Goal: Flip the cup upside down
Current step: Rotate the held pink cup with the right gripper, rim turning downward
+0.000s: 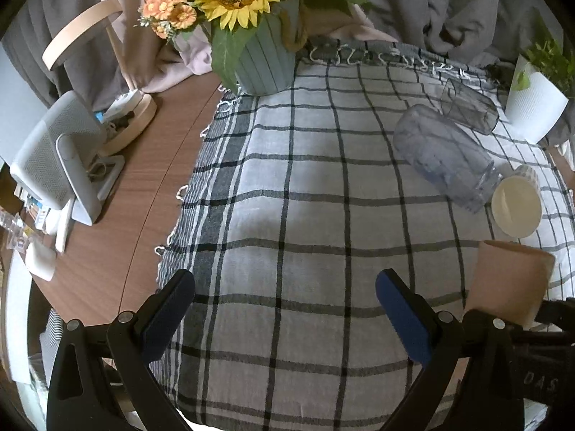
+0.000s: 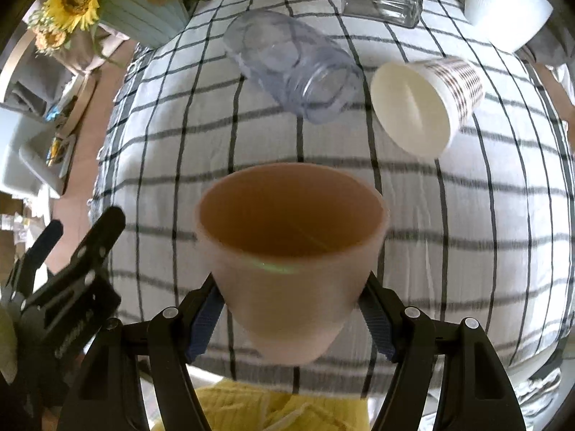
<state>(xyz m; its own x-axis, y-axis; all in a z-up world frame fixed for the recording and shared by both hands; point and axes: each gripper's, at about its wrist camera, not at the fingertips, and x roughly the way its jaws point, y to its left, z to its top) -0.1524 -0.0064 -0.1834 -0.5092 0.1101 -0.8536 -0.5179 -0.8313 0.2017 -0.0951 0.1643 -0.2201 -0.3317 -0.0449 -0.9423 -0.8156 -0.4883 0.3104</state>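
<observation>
Cup [image 2: 291, 251] sits clamped low on its walls in your right hand-held gripper [image 2: 291, 318], raised off the checked cloth [image 2: 467, 251] with mouth up (clearance to turn it over, I judge), while your left hand-held gripper [image 1: 285, 318] hangs wide open, empty.

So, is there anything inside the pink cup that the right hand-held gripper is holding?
The pink cup looks empty: only its bare orange-brown inner wall shows. Its near wall hides the very bottom, so that part cannot be checked.
</observation>
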